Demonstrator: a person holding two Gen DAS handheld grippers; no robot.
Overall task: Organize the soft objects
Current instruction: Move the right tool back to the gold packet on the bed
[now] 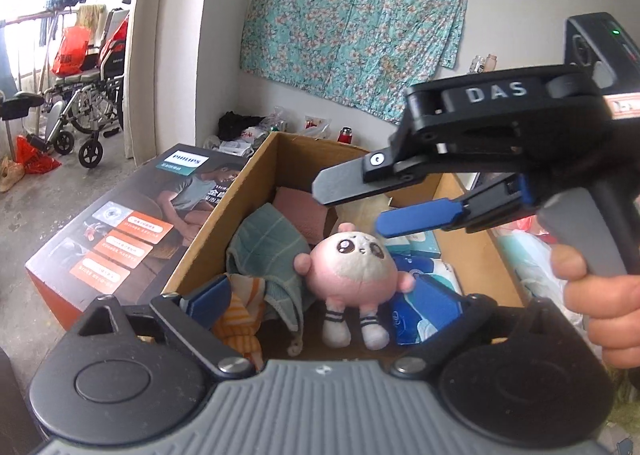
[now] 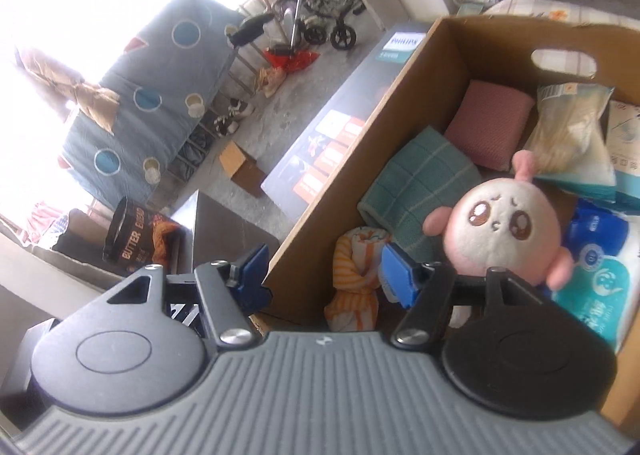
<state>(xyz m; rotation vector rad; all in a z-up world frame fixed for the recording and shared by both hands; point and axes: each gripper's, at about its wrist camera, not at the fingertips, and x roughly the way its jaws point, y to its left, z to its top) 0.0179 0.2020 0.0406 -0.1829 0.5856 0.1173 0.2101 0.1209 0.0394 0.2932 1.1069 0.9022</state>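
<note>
Concrete floor surrounds the cardboard box, where the pink plush doll lies on towels and tissue packs. Both the left gripper and right gripper hang released, holding nothing. Reaching in carelessly could snag the green towel beside the doll instead.

Fuzzy plush doll; matt cardboard box.
</note>
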